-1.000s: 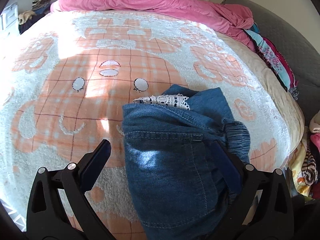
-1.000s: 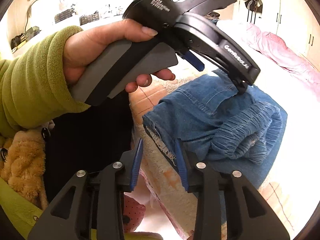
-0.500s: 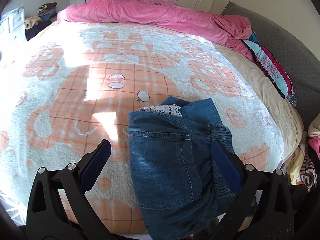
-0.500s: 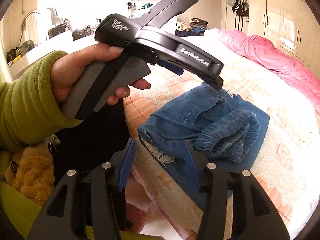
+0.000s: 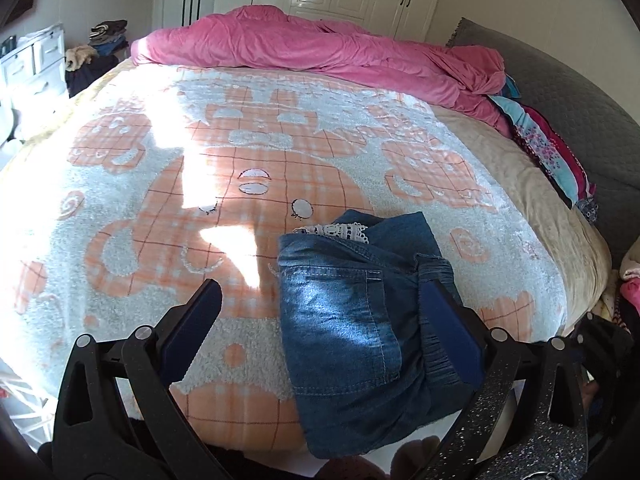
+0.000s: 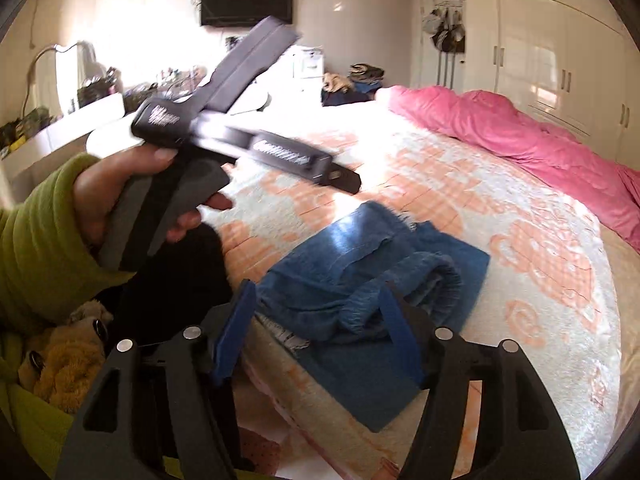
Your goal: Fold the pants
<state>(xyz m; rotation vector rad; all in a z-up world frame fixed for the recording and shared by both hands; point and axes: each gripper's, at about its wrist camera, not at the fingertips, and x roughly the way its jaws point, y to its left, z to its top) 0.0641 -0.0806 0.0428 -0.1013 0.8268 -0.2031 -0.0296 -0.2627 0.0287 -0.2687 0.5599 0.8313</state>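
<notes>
— Both grippers are released and hold nothing: my left gripper [image 5: 320, 328] gapes wide above the pants [image 5: 360, 320], my right gripper [image 6: 316, 336] is spread too.

— Where are the pants?

— Folded into a bundle on the blanket [image 5: 200, 160], at the bed's near edge, about five o'clock in my left view. The lace trim [image 5: 340, 231] peeks out at twelve o'clock of the bundle.

— Finished?

— Nearly, I judge. The waistband [image 6: 404, 284] bulges, so I'd press the stack flat and square its edges without dragging it off the edge.
</notes>
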